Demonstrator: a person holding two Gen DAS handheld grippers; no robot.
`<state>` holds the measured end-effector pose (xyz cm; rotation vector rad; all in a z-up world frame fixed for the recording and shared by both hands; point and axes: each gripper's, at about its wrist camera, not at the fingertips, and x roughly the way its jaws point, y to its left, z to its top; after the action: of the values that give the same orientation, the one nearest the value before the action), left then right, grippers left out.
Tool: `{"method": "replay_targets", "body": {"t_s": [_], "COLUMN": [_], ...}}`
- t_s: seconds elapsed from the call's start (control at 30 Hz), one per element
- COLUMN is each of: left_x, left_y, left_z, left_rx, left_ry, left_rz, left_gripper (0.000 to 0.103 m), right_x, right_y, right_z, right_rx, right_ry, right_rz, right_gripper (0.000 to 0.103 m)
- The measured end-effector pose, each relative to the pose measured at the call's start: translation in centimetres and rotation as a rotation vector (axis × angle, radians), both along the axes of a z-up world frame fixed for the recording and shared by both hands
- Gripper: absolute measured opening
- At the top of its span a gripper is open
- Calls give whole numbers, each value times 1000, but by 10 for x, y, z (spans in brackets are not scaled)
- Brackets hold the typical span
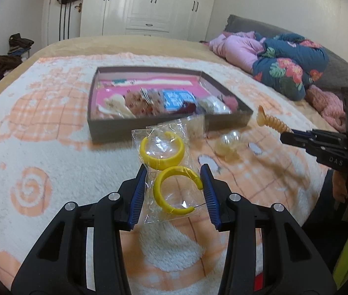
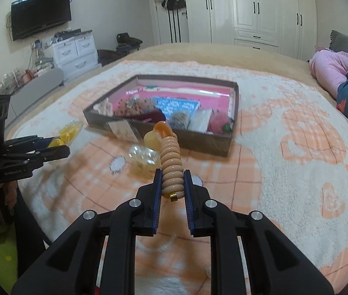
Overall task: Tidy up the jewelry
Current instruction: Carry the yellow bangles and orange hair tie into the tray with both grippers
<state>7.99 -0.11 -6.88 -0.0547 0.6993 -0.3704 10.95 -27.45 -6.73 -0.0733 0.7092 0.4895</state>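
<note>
left tool (image 1: pixel 174 191): angled down over the bed, part-open, pads clamping clear bag of yellow hoop earrings (image 1: pixel 171 184)
right tool (image 2: pixel 172 184): angled down, nearly closed on ribbed peach bracelet (image 2: pixel 171 169)
box (image 2: pixel 233 113): ahead of both

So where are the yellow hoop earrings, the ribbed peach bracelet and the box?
yellow hoop earrings (image 1: pixel 174 189): left wrist view, nearer hoop's band.
ribbed peach bracelet (image 2: pixel 172 169): right wrist view, mid-coil.
box (image 2: pixel 208 140): right wrist view, front wall.

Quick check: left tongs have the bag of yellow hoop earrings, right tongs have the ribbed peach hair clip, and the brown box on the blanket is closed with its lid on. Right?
Not quite. The brown box is open, no lid on it; the right wrist view shows its pink lining and the items inside. The rest stands: the left tongs hold the bag of yellow hoop earrings, and the right tongs hold the ribbed peach hair clip.
</note>
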Motion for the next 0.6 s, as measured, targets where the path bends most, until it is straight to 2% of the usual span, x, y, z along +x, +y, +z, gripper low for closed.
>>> {"method": "replay_targets", "body": {"t_s": [0.33,0.6], "left_x": [17,31], "left_y": [18,15], "left_z": [22,33], "left_rx": [-19,-25], "left_ry": [-62,-92], "left_rz": [52,40], "left_gripper": [35,35], "right_x": [14,30], "right_y": [12,20], "right_z": [18,24], "right_rx": [12,15], "right_ry": [-30,-51], "right_rz": [-7,-24], "right_gripper": [17,17]}}
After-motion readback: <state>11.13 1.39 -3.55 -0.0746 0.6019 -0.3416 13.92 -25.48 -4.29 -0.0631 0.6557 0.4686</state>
